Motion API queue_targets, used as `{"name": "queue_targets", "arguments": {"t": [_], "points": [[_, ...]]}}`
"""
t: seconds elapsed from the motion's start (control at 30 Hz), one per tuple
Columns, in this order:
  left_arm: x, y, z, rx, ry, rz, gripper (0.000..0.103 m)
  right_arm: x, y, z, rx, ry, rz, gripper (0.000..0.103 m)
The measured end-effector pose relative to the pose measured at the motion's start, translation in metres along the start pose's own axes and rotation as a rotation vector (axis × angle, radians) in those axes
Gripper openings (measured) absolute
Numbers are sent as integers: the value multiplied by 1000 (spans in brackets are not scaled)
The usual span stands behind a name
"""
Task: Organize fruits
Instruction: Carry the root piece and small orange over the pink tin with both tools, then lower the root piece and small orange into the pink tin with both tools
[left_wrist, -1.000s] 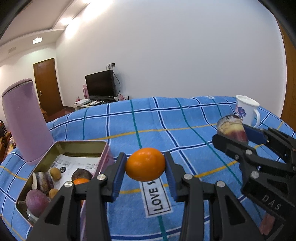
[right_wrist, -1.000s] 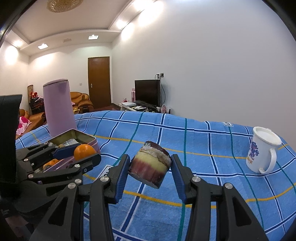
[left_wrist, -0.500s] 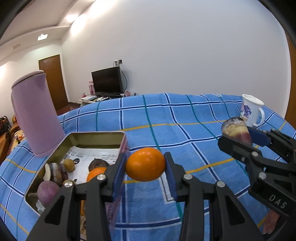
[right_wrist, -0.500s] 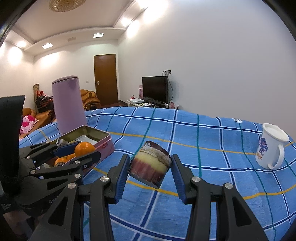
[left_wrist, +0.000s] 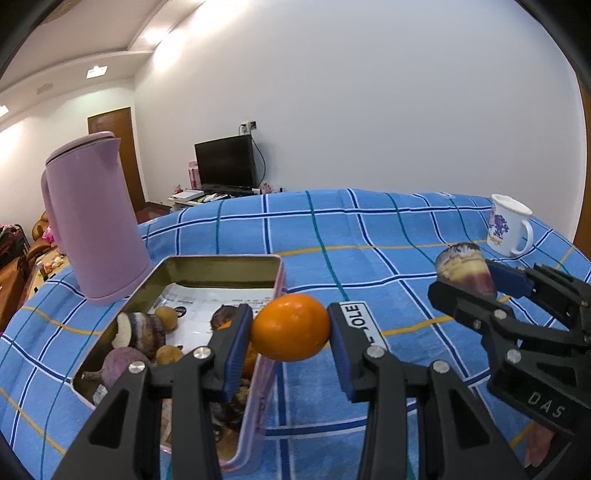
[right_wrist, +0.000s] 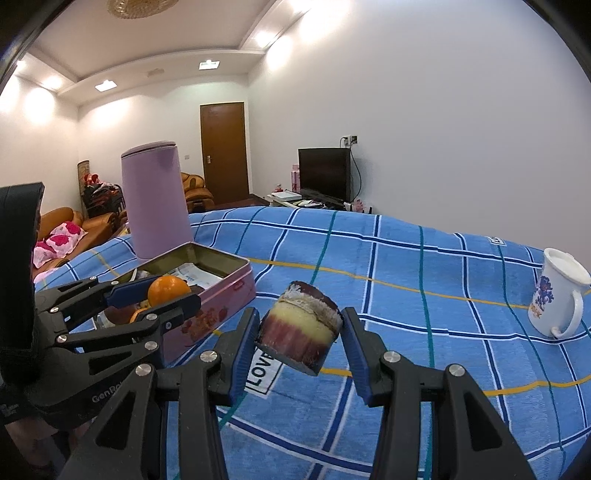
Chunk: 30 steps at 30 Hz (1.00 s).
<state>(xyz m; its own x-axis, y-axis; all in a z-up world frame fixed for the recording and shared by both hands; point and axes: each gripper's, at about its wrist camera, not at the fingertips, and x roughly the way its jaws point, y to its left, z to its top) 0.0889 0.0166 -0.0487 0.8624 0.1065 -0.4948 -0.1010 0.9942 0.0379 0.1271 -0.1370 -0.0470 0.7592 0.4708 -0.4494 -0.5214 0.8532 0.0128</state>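
Both grippers are closing in on the pink tin: the left gripper is grasping an orange beside its rim, the right gripper a purple-and-yellow fruit chunk over the blue plaid surface, now nearer drop-off.

Open tin partly full, bare paper at its far end. Purple jug blocks behind-left. Wide clear cloth toward mug.
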Motion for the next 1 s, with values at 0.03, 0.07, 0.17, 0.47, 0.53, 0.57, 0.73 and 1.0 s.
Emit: {"name": "queue_targets", "arguments": {"t": [0.03,0.07,0.17,0.47,0.53,0.57,0.73,1.0], "points": [[-1,2,-1,-4,1,3,43,0,2,0,-4,1,2,47],[-1,4,-1,-7,3,5,43,1,4,0,-9,2,6,47],[-2,10,-2,-16,12,12,43,3,10,1,-18,6,17,47],[-10,32,-1,-41,9,37,43,8,27,8,-39,7,57,47],[-12,36,-1,-36,4,54,43,8,31,11,-43,5,68,48],[-14,39,-1,-36,1,61,43,8,33,12,-45,4,72,47],[-18,54,1,-53,1,80,43,13,45,20,-57,5,98,47],[-18,92,2,-100,25,137,43,19,64,30,-79,-2,136,47]]}}
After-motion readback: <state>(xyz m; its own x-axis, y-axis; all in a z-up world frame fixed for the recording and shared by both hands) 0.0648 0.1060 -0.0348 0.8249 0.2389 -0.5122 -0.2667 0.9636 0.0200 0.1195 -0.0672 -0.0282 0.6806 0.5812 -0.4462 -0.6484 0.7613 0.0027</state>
